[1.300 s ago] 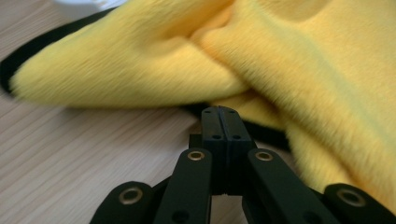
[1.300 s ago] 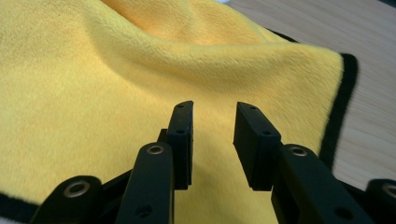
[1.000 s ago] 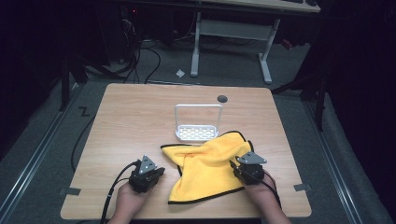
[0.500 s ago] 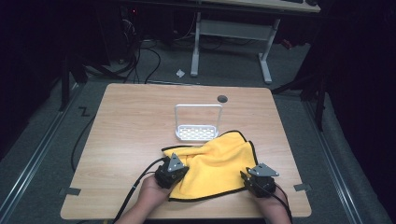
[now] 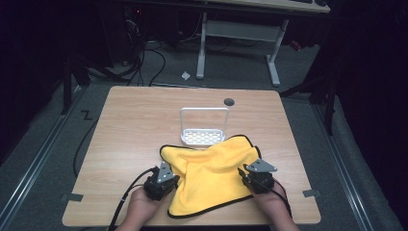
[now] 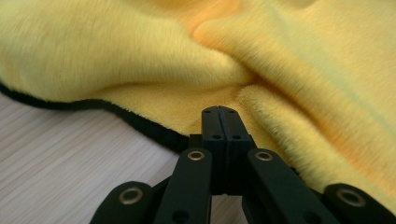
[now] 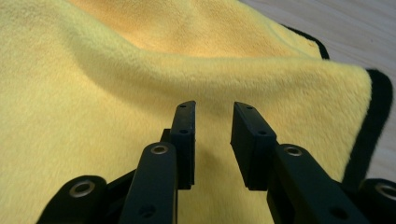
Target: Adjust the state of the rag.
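Observation:
A yellow cloth (image 5: 216, 163) with a black hem lies rumpled on the wooden table (image 5: 134, 125), near its front edge. My left gripper (image 5: 174, 177) is at the cloth's left edge. In the left gripper view its jaws (image 6: 223, 112) are shut on the hem, and folds of the cloth (image 6: 280, 56) run together at the tips. My right gripper (image 5: 242, 174) is at the cloth's right side. In the right gripper view it (image 7: 212, 109) stands open above the cloth (image 7: 116, 70). Its jaws have just been closing, and the pads do not press on the cloth.
A white rack (image 5: 204, 109) with an upright frame stands just behind the cloth, and the cloth's far edge touches its base. A dark round hole (image 5: 229, 101) sits in the tabletop farther back. Bare wood lies to the left and far side.
The left gripper pushed right with the cloth's edge, then drew back left partway, so the cloth's left side is bunched inward. The right gripper shifted slightly and its jaws narrowed.

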`<state>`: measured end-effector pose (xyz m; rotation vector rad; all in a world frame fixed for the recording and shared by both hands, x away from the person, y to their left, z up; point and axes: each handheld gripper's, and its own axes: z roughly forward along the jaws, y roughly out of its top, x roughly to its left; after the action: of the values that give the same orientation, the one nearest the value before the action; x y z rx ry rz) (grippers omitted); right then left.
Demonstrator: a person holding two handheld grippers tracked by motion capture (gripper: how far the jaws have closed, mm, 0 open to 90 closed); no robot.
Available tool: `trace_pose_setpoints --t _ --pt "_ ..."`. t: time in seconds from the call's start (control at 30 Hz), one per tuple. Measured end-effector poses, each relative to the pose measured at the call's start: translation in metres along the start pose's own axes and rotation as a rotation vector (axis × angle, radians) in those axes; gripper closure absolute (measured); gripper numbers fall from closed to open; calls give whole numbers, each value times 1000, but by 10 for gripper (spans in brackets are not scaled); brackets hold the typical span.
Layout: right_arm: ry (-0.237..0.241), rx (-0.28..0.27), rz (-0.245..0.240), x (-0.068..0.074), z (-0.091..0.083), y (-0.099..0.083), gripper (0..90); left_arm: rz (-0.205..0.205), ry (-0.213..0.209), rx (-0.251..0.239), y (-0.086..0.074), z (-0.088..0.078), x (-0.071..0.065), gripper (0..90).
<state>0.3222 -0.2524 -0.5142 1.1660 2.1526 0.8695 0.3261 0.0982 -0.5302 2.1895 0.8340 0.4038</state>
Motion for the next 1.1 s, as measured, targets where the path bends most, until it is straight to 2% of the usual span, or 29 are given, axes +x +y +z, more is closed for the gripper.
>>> trace_pose_setpoints --t 0.03,0.13,0.23,0.27,0.33,0.4,0.43,0.47,0.5,0.6,0.67,0.7,0.73,0.77,0.8,0.9,0.93,0.97,1.03,1.1 --pt "-5 2 -6 -1 4 3 718 -5 15 6 -3 -3 2 899" --pt "-21 19 10 -10 13 6 729 -4 111 47 -13 -19 17 899" --pt "-29 66 26 -18 22 3 731 -59 155 56 -19 -26 36 899" --pt "-14 70 43 -20 23 1 732 -77 162 52 -19 -26 40 898" --pt "-10 81 56 -21 20 0 737 -85 191 61 -16 -26 42 898" --pt "-7 87 54 -18 14 -5 751 -76 174 49 -12 -25 38 896" --pt "0 90 62 -17 10 -7 752 -61 132 29 -6 -24 31 854" --pt "17 90 71 -15 3 -12 753 -22 97 15 0 -22 21 834" --pt "37 94 87 -11 -5 -18 753 7 85 18 3 -19 14 810" --pt "66 104 88 -4 -19 -28 752 83 38 50 12 -7 -6 754" --pt "62 115 70 2 -26 -31 747 95 30 66 14 2 -10 716" --pt "48 104 57 4 -31 -30 743 96 24 64 14 4 -10 710" --pt "35 83 56 4 -34 -29 740 78 7 60 14 5 -9 713" --pt "4 49 70 0 -37 -25 733 69 -2 59 14 5 -8 731" --pt "4 49 70 0 -37 -25 733 66 -10 59 14 5 -7 731" --pt "-14 41 96 -12 -25 -13 715 57 -25 47 11 4 -9 759" --pt "-28 47 94 -16 -18 -8 711 60 -29 44 10 3 -10 765" --pt "-44 58 109 -27 -3 3 711 64 -30 45 9 2 -12 767" --pt "-55 58 114 -31 3 6 709 66 -42 44 7 0 -12 767" --pt "-84 84 129 -42 22 13 702 53 -50 36 6 0 -11 767"
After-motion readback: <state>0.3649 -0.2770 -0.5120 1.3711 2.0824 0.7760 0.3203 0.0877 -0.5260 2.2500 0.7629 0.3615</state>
